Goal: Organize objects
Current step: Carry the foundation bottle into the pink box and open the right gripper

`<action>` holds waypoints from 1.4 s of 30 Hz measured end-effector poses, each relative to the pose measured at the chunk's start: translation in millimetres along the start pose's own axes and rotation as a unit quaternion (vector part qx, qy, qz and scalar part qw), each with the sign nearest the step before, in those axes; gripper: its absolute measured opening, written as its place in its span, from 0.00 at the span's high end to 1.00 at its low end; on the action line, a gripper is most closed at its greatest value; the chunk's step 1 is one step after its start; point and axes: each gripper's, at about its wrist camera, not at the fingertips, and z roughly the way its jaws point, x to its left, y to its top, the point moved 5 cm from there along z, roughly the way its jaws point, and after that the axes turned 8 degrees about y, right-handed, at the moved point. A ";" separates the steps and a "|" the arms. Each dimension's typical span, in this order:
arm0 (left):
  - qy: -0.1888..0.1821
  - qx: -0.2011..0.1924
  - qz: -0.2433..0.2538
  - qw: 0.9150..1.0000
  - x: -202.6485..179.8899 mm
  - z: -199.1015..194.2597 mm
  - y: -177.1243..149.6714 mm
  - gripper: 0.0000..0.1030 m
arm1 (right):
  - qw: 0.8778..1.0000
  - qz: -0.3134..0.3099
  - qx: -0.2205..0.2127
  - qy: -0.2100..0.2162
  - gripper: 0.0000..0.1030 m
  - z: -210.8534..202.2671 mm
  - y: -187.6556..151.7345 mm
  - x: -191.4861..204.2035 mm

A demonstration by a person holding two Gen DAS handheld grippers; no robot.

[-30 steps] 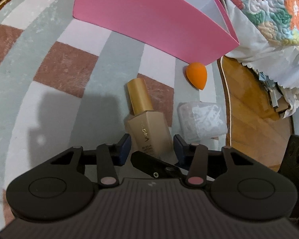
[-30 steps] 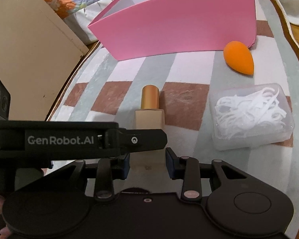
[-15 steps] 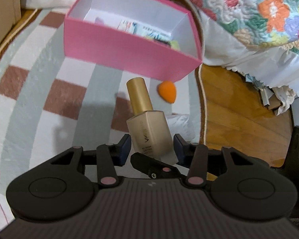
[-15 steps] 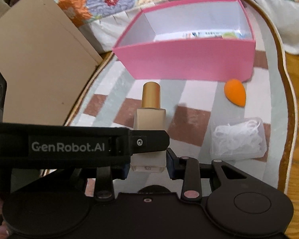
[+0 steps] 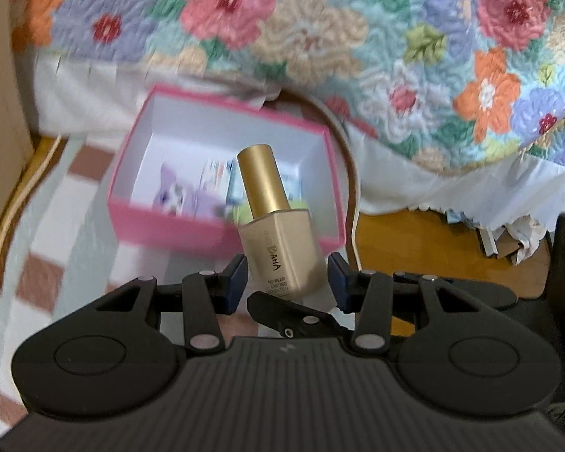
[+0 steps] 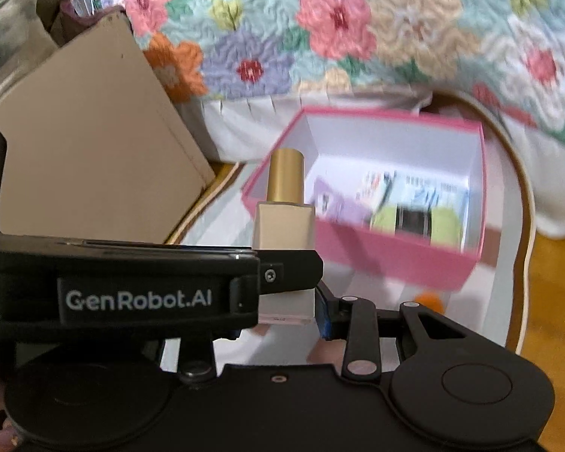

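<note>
Holding a gold-capped foundation bottle (image 5: 282,248) aloft, just short of the pink box (image 5: 162,226) and above the rug. Gripped twice over: left gripper (image 5: 287,282) partly closed, pads pressed to the two flat sides of the bottle's lower body; right gripper (image 6: 280,320) narrowed onto the same bottle from across, one pad seen against the glass, the other hidden behind the left claw's finger. Tilted slightly in the left wrist view, upright in the right.

Already boxed, by the look of it: a purple item (image 5: 177,192), some printed packets (image 6: 425,192) and something lime green, all lying along the near wall (details blurred). Not yet boxed: the bottle itself, plus an orange sponge (image 6: 427,301) lying on the rug just outside the box's near wall. Judged about midway, with the bottle's drop into the open box the likely step in hand.

Underfoot, a checked rug (image 5: 56,263) in brown, white and grey-green, edged in tan, laid over a wooden floor (image 5: 395,233). Behind, a floral quilt (image 5: 395,56) draped over a white-skirted bed; to one side, a beige board (image 6: 94,150) leaning near the rug's edge.
</note>
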 end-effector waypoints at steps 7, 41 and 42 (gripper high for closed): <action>-0.011 0.001 0.028 1.000 -1.8 25.4 47.6 0.57 | 1.000 -0.027 -0.002 0.015 0.60 10.7 42.4 -19.9; -0.099 0.113 -0.211 0.966 40.9 256.0 64.3 0.60 | 0.971 -0.142 0.188 -0.039 0.61 166.3 75.9 -159.9; -0.098 0.115 -0.206 0.967 37.7 257.5 63.5 0.60 | 0.970 -0.146 0.191 -0.044 0.61 167.7 74.6 -161.7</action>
